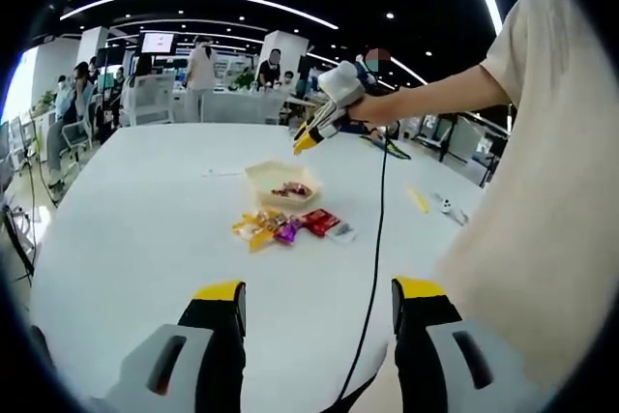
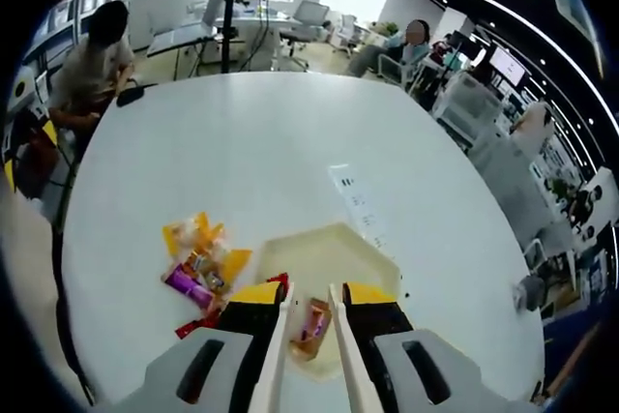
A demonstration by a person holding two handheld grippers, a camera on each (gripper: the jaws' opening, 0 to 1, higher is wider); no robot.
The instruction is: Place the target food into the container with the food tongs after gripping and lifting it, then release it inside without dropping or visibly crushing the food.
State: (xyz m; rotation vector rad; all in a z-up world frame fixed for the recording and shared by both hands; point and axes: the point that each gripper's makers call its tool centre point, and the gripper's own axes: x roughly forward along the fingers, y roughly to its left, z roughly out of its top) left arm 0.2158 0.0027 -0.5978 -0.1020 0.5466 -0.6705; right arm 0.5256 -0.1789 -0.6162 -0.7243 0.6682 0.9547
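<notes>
A cream tray (image 1: 280, 173) stands mid-table with a wrapped snack (image 1: 292, 189) lying in it. In front of it lies a pile of wrapped snacks (image 1: 283, 227) in yellow, purple and red. My right gripper (image 1: 306, 140), held by a hand, hovers above the tray's far right side. In the right gripper view, my right gripper (image 2: 311, 293) looks down on the tray (image 2: 334, 247). Its jaws stand a narrow gap apart, and the snack (image 2: 313, 322) in the tray shows through that gap. The pile (image 2: 200, 263) lies to the left. My left gripper (image 1: 317, 291) is wide open, low and near the table edge.
A black cable (image 1: 377, 239) hangs from the right gripper across the table's near edge. A yellow item (image 1: 418, 198) and a small white object (image 1: 451, 208) lie at the right. A white strip (image 2: 353, 195) lies beyond the tray. People sit at desks behind.
</notes>
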